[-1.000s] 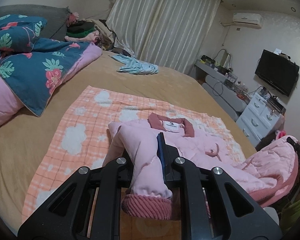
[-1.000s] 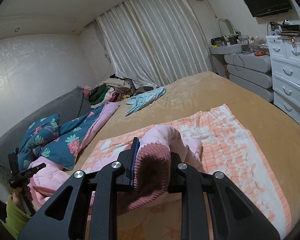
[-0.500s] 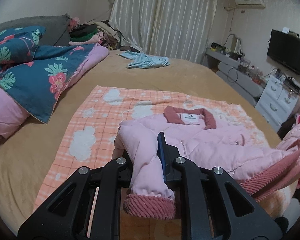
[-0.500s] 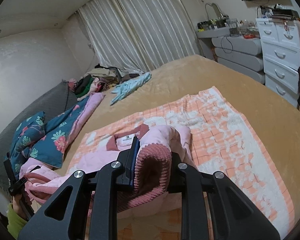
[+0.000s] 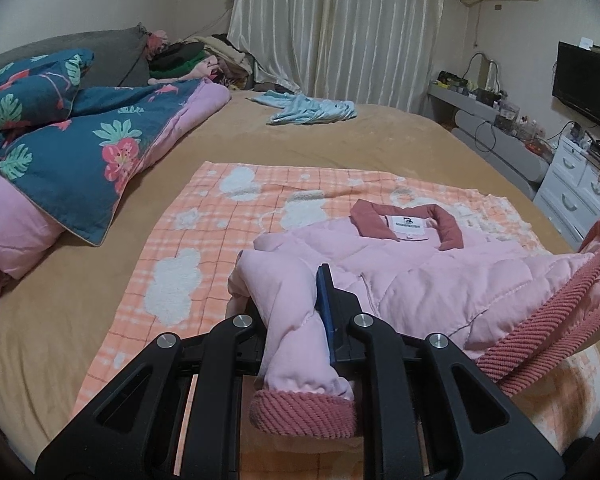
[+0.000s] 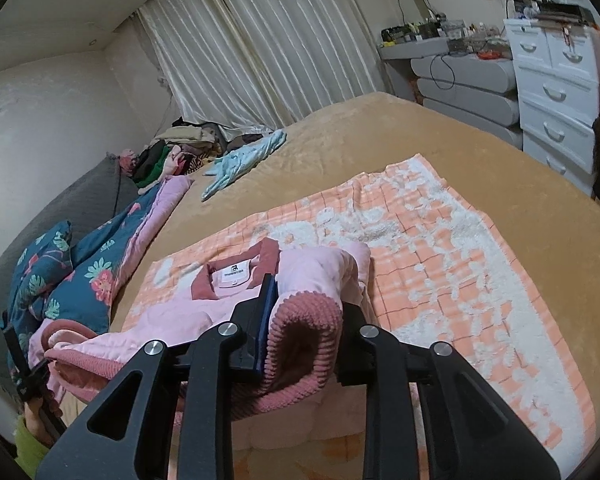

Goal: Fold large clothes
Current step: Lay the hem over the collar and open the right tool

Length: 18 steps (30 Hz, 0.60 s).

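Pinching pink jacket (image 5: 420,276) sleeve, left hand-held gripper (image 5: 296,320), right hand-held gripper (image 6: 304,320) jaws opening w/ cuff between

Dim, even indoor light; sharp centre, heavy fisheye bending at edges.

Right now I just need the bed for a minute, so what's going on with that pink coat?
A person is folding the pink jacket on the orange checked blanket spread over the bed. The left tongs are clamped on one sleeve just above its ribbed cuff. The right tongs have the other cuff between them, and their jaws are opening. The collar lies flat, label up; the near part of the jacket is lifted clear of the blanket.
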Tool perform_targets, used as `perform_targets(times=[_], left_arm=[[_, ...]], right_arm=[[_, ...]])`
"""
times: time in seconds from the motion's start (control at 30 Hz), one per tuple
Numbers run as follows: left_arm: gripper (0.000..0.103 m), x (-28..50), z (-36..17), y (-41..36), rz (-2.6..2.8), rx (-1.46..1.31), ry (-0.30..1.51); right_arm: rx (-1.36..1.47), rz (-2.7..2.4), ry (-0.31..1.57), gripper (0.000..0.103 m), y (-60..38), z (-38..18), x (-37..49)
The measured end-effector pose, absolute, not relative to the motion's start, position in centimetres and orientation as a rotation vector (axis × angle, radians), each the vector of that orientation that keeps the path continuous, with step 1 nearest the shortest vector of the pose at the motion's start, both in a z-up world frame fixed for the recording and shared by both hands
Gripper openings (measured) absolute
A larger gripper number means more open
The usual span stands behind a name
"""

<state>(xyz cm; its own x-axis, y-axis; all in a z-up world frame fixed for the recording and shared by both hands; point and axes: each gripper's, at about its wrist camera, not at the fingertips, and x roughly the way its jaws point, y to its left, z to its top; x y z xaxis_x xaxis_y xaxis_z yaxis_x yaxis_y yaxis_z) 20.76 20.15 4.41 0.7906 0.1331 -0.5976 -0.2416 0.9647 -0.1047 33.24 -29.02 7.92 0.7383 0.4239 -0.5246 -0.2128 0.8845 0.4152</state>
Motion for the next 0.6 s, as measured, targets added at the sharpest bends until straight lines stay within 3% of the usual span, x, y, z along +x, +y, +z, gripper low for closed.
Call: perform_targets(times=[0.1,0.17,0.4,0.6], left_arm=[[0.01,21.3,4.2,20.2,0.207,-0.178,0.634],[0.01,21.7,3.9,20.4,0.211,-0.178,0.641],[0.01,22.9,3.0,20.7,0.212,-0.182,0.655],[0.01,23.8,2.4,21.0,0.213,-0.185,0.668]], right_arm=[[0.374,0.36,0.667,0.032,-29.3,7.5,34.2],[0.376,0.322,0.663,0.057,-29.7,7.2,34.6],[0.393,0.339,0.656,0.064,-30.0,7.0,35.6],[0.429,0.368,0.585,0.08,-30.5,7.7,35.6]])
